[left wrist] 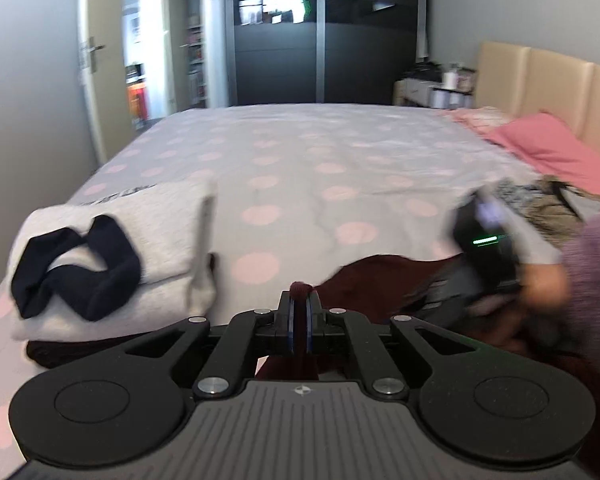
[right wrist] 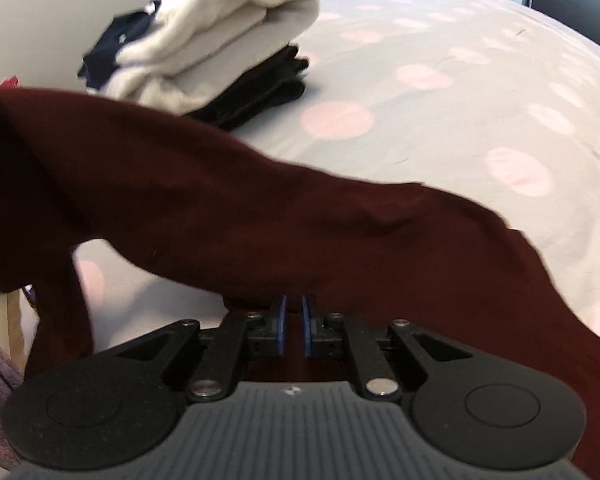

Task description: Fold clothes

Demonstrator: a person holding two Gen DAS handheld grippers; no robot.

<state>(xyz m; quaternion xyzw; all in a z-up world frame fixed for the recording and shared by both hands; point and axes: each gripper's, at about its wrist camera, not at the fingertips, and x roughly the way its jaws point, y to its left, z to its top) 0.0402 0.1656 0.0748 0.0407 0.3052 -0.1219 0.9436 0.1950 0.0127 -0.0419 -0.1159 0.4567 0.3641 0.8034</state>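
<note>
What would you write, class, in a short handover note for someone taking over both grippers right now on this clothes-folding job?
Left gripper: shut on a fold of the dark red garment, lifted off the bed.
Right gripper: jaws nearly together at the garment's near edge; no firm pinch is visible.
Done: a folded grey garment is stacked on a dark one, with dark socks on top.
Left: secure the right grip, spread and fold the red garment, then stack it. More unfolded clothes wait near the pink pillow.

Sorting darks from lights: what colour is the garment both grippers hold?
Dark maroon garment, clearest in the right wrist view.
</note>
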